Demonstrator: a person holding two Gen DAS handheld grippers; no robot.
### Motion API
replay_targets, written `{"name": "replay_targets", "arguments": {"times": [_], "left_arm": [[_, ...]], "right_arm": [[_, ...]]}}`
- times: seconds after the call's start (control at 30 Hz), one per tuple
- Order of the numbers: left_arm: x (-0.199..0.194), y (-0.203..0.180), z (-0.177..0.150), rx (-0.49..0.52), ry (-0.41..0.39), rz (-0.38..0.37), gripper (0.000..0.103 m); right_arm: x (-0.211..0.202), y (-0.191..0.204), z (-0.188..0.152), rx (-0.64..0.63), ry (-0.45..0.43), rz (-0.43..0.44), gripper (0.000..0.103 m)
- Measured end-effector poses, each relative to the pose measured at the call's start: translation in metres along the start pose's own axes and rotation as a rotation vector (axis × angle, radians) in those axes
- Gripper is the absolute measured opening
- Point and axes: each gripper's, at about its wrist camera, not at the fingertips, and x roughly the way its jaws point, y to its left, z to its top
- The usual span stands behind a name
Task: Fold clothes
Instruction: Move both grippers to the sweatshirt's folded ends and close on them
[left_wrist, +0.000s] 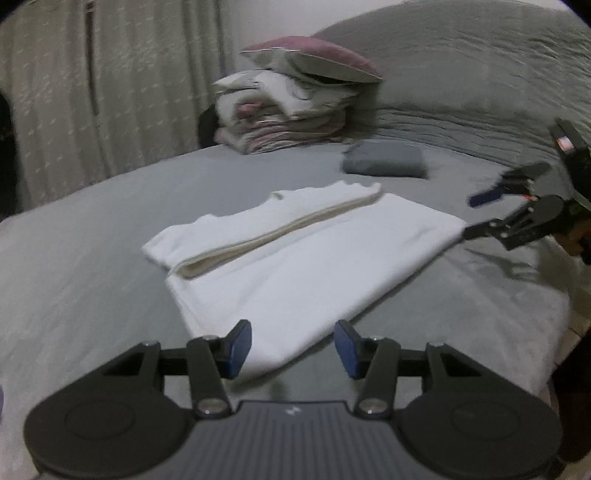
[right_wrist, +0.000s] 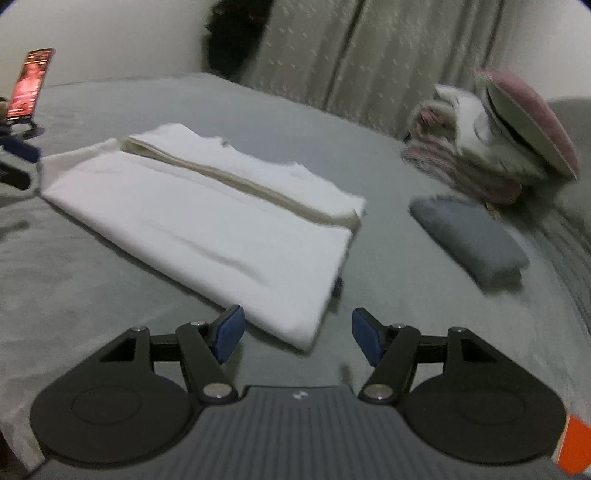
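A white garment (left_wrist: 295, 254) lies partly folded and flat on the grey bed (left_wrist: 92, 258), with a cream folded edge running along it. It also shows in the right wrist view (right_wrist: 207, 221). My left gripper (left_wrist: 293, 349) is open and empty just above the garment's near corner. My right gripper (right_wrist: 295, 338) is open and empty at another corner of the garment; it shows in the left wrist view (left_wrist: 480, 214) at the garment's right corner. The left gripper's fingers (right_wrist: 22, 155) show at the left edge of the right wrist view.
A small folded grey cloth (left_wrist: 386, 158) (right_wrist: 472, 240) lies behind the garment. A stack of folded bedding with a pink pillow (left_wrist: 295, 107) (right_wrist: 498, 140) stands at the back. Grey pillows (left_wrist: 480, 74) lie beyond. Curtains (left_wrist: 92, 92) hang behind the bed. A lit phone (right_wrist: 31, 83) stands at the bed's far side.
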Motion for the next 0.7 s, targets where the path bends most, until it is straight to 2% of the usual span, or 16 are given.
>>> {"name": "replay_targets", "arguments": {"times": [0.1,0.23,0.43,0.57,0.6,0.67,0.7], "left_arm": [[0.010,-0.011,0.000,0.089,0.041,-0.007,0.051],[0.026,-0.020,-0.009,0.203,0.120,0.023,0.052],[0.020,-0.010,-0.012,0.214,0.124,0.054,0.052],[0.023,-0.007,-0.011,0.209,0.131,0.057,0.051],[0.023,-0.007,-0.011,0.207,0.132,0.061,0.050],[0.024,-0.005,-0.010,0.195,0.138,0.076,0.044],[0.024,-0.005,-0.010,0.189,0.141,0.084,0.037]], "right_arm": [[0.002,0.009,0.000,-0.063,-0.003,0.024,0.067],[0.011,0.018,-0.005,-0.144,0.025,0.022,0.062],[0.018,0.008,-0.007,-0.144,0.044,-0.010,0.053],[0.024,0.008,-0.006,-0.141,0.050,-0.017,0.041],[0.025,0.009,-0.006,-0.148,0.050,-0.023,0.035],[0.026,0.013,-0.006,-0.165,0.049,-0.039,0.027],[0.027,0.015,-0.006,-0.176,0.048,-0.048,0.021]]}}
